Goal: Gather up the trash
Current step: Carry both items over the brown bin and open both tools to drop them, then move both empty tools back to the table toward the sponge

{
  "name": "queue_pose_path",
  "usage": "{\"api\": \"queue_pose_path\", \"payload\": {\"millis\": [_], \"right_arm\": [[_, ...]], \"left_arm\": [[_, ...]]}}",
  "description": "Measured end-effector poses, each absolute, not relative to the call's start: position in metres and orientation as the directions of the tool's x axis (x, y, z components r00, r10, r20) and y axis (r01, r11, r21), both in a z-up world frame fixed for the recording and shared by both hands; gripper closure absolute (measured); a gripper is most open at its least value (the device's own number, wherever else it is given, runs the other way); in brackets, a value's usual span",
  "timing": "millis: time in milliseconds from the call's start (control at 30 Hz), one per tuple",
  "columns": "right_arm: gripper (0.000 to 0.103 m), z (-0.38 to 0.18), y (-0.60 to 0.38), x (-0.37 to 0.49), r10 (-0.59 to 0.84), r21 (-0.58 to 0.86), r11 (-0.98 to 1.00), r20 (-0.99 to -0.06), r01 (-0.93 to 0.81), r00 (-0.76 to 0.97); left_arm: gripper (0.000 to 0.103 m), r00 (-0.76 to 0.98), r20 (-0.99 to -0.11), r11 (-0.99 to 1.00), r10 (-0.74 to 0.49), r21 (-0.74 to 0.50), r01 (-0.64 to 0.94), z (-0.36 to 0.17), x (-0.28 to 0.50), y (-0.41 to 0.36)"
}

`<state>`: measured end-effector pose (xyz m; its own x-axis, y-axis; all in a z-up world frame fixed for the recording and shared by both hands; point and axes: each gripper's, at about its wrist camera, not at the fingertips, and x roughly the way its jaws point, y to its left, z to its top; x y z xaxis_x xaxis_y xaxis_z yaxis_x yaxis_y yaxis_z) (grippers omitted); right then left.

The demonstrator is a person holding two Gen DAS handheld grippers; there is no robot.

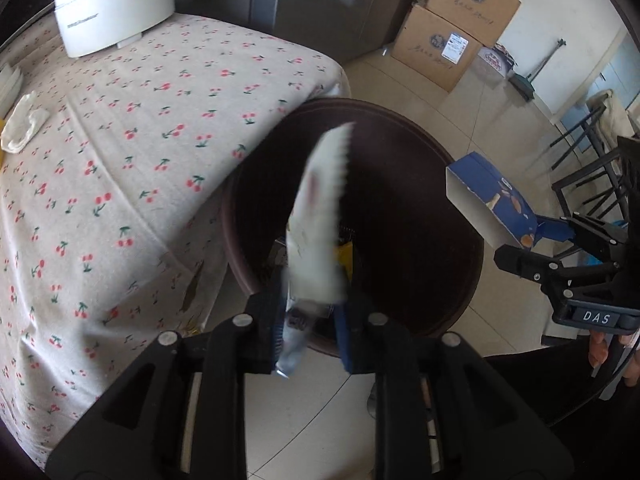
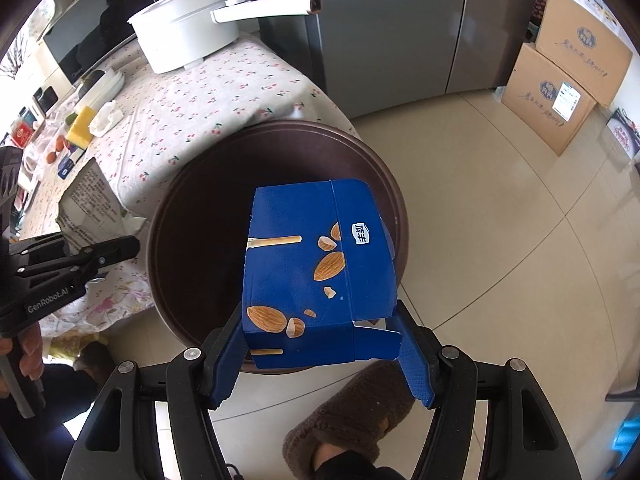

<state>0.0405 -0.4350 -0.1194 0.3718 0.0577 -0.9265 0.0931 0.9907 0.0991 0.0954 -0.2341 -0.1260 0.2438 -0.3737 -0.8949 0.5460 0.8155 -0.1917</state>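
Observation:
A white and silver snack wrapper (image 1: pixel 320 232), blurred, stands on end between the jaws of my left gripper (image 1: pixel 310 312). The pads stand apart and do not pinch it; it leans on the left pad only. It hangs over the mouth of a dark brown round bin (image 1: pixel 400 184) on the floor beside the table. My right gripper (image 2: pixel 320 320) is shut on a blue almond-stick box (image 2: pixel 316 268), held over the same bin (image 2: pixel 192 240). The box (image 1: pixel 488 200) and right gripper (image 1: pixel 536 236) show at the right of the left wrist view; the left gripper (image 2: pixel 120 248) shows in the right wrist view.
The table with a cherry-print cloth (image 1: pixel 120 140) touches the bin's left side and carries a white pot (image 2: pixel 188 28), a crumpled tissue (image 1: pixel 24 124) and small items. Cardboard boxes (image 2: pixel 560 80) are stacked at the back right. A foot in a brown slipper (image 2: pixel 344 420) stands near the bin. Dark chairs (image 1: pixel 592 176) stand at the right.

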Motion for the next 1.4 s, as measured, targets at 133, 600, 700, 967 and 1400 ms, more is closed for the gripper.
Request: {"api": "queue_pose_path", "payload": {"millis": [133,600,700,967,1400], "right_arm": [[0.034,-0.122,-0.439,0.040,0.054,0.098,0.990,-0.928,0.102,0.367],[0.034,-0.124,-0.425,0.050,0.058,0.092,0.993,-0.933,0.080,0.355],[0.033,-0.125,-0.421,0.054,0.057,0.092,0.992,-0.936,0.084,0.348],[0.012,-0.121,-0.406,0.069,0.078,0.129,0.983,-0.934,0.127,0.350],[0.000,-0.103,-0.336,0.088,0.079,0.084,0.996,-0.921,-0.006,0.383]], "left_arm": [[0.021,0.294,-0.900,0.833,-0.321,-0.121,0.540,-0.128,0.098,-0.239],[0.019,0.304,-0.893,0.891,-0.332,-0.191,0.412,-0.112,0.106,-0.175],[0.018,0.305,-0.893,0.905,-0.331,-0.209,0.371,-0.110,0.106,-0.156],[0.017,0.352,-0.878,0.924,-0.325,-0.214,0.318,-0.093,0.099,-0.110],[0.005,0.443,-0.850,0.958,-0.286,-0.245,0.148,-0.073,0.097,-0.032]]}}
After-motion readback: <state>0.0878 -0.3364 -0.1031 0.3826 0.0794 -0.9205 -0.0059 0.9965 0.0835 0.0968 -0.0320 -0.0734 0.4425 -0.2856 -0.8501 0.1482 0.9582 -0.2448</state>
